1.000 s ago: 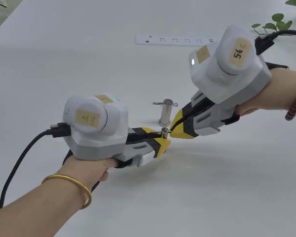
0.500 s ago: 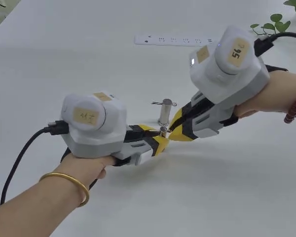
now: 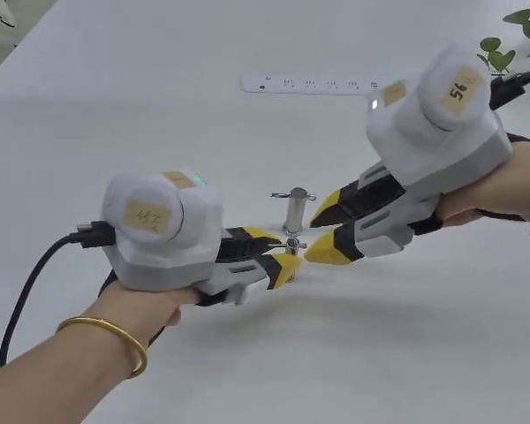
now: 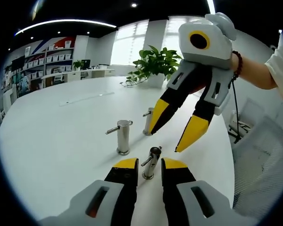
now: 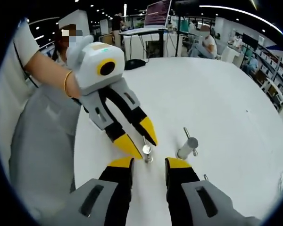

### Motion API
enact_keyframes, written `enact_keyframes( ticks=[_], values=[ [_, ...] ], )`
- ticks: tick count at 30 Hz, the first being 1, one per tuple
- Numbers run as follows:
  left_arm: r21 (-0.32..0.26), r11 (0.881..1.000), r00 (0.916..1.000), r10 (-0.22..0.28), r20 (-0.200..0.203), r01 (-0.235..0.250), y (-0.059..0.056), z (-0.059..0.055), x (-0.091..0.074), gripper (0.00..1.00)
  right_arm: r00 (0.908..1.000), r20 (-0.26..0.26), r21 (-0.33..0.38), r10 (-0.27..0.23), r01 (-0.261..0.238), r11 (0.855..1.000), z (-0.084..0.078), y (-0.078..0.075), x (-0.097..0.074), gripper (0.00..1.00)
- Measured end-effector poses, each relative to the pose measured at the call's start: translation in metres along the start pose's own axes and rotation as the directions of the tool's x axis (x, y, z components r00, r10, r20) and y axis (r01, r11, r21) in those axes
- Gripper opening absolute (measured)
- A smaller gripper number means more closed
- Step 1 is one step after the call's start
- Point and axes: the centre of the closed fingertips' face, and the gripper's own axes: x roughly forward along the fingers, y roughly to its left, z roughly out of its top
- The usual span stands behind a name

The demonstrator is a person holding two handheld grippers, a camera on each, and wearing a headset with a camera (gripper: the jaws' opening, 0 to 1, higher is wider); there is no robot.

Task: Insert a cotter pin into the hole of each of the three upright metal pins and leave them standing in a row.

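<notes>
Your right gripper is now pulled back from the near pin, and its jaws are spread wide with nothing between them. A moment ago their tips were closed in on that pin's head. A short cotter crosses the near pin's top, so you have most likely just seated it and let go.

Your left gripper has its jaws narrow on either side of the near pin. I cannot tell whether they actually pinch it, because the left gripper view shows slivers of table on each side of the shaft.

The second pin stands just behind the near pin, and it is upright and already cottered.

The left gripper view shows something the head view hides. A third pin stands beyond the near pin, partly behind one of your right gripper's yellow jaws, with a cotter through it too. So all three look pinned, and the step left is to free the near pin upright and in line with the others.

The right gripper view shows how the near pin sits, with its base on the table between the left gripper's tips. Open those jaws gently, as a nudge may tip it
</notes>
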Motion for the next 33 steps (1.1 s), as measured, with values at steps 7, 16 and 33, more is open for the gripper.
enact_keyframes(
  ticks=[7, 16, 33],
  values=[
    [0.062, 0.998, 0.9999, -0.012, -0.005, 0.012, 0.0, 0.005, -0.006, 0.19, 0.9937, 0.102, 0.105, -0.045, 0.034, 0.994, 0.004, 0.0, -0.015, 0.36],
    [0.175, 0.982, 0.9974, -0.063, -0.034, 0.068, -0.007, 0.015, -0.008, 0.19, 0.9736, 0.2, 0.229, -0.11, 0.063, 0.971, -0.001, 0.001, -0.034, 0.43],
    [0.256, 0.958, 0.9901, -0.107, -0.091, 0.127, -0.01, 0.021, 0.002, 0.18, 0.9265, 0.31, 0.34, -0.213, 0.102, 0.935, -0.018, 0.005, -0.055, 0.56]
  ],
)
